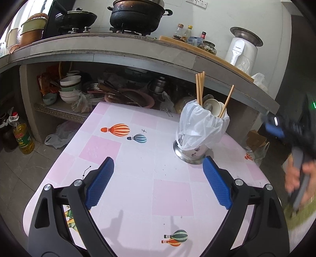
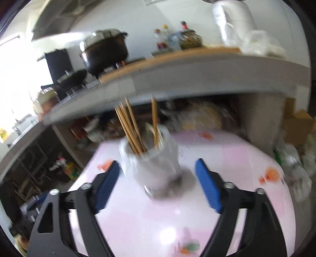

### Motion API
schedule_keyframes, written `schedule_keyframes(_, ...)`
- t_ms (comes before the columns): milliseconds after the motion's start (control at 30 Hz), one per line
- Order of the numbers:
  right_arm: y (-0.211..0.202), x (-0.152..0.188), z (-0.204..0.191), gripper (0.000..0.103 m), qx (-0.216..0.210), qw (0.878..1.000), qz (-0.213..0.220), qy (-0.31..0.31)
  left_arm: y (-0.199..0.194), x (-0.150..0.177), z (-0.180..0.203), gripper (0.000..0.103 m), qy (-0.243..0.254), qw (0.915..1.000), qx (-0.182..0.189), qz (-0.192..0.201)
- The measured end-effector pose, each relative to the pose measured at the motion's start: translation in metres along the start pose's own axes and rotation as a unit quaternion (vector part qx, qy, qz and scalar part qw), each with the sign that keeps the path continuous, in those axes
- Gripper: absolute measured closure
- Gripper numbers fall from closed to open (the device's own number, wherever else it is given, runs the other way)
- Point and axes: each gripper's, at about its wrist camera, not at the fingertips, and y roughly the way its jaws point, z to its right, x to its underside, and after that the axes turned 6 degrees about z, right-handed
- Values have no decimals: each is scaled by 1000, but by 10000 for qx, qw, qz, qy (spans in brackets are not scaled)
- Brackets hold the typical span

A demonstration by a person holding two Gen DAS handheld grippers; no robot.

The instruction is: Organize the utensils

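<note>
I have the left gripper low over the table, its ribbed blue pads spread wide with nothing between them, only bare tabletop. The table wears a smooth, glossy cloth of pink and white squares printed with striped hot-air balloons.

The utensil holder stands near the table's far right edge: a round, shiny steel cup with small punched holes and a flared base, its upper half wrapped in a crinkled, translucent white plastic bag. Out of its mouth stick slim, straight wooden chopsticks, most bunched upright on one side, one leaning apart on the other, with rounded pale ceramic spoons and a metal one nested between them.

My right gripper looks at the same holder through heavy blur. Its jaws stand wide apart and grip nothing; the holder sits beyond and between the pad tips, and I cannot tell whether either pad touches it. From the left view that tool is a dark smear at the table's right edge, with a hand wrapped around its grey grip.

Behind the table runs a grey concrete counter carrying a sooty black pot.
</note>
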Motion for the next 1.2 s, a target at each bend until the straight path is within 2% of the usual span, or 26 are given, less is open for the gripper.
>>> schedule_keyframes(167, -20, 60, 4, 14, 189, 9982, -462, 329, 0, 3, 7, 15, 122, 9997, -38, -210)
schedule_keyframes(367, -31, 89, 4, 14, 317, 9961, -728, 375, -9, 5, 16, 15, 164, 9995, -128, -230)
schedule_keyframes(767, -57, 86, -6, 7, 542, 9972, -499, 83, -21, 11, 40, 12, 308, 9992, -164, -198)
schedule_keyframes(1200, -81, 76, -7, 6, 931, 9951, -73, -331, -24, 4, 59, 8, 524, 9970, -577, -33)
